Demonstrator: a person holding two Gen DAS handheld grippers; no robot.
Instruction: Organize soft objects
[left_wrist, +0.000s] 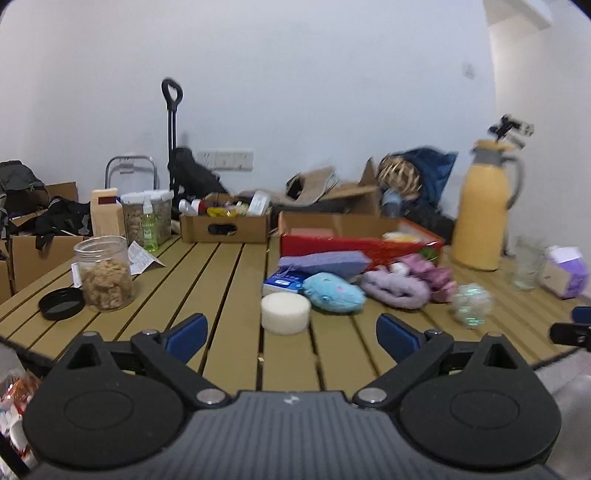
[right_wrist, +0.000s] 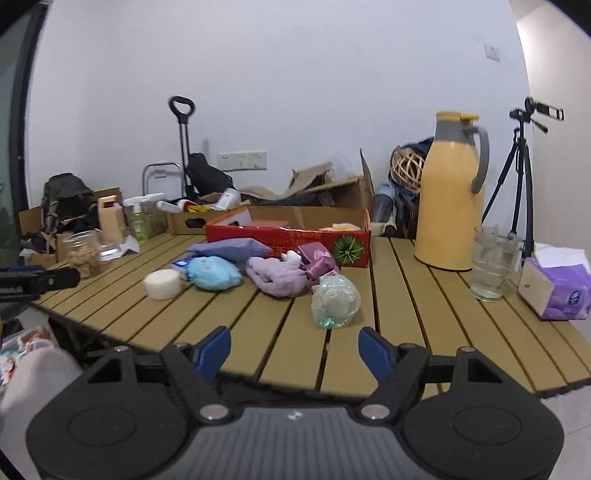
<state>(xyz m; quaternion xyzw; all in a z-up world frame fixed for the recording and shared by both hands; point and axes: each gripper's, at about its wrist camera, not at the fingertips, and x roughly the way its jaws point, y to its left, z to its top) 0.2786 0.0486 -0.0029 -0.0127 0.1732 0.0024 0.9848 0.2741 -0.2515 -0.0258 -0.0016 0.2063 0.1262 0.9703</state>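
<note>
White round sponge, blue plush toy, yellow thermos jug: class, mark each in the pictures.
White round sponge (left_wrist: 285, 313), left wrist view, front side wall.
Blue plush toy (right_wrist: 215, 272), right wrist view, middle of body.
Yellow thermos jug (right_wrist: 448, 206), right wrist view, yellow body.

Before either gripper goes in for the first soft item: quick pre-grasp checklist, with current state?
1. Left gripper empty, jaws apart: ok.
2. Right gripper empty, jaws apart: ok.
3. White round sponge directly ahead of the left gripper, standing clear of the blue plush: ok.
4. Mesh bath pouf ahead of the right gripper, nothing lying on it: ok.
5. Red box open-topped and behind the pile: ok; free space inside: cannot tell.
6. Fragile items off the approach path: glass cup and yellow jug stand off to the right of the pouf: ok.
</note>
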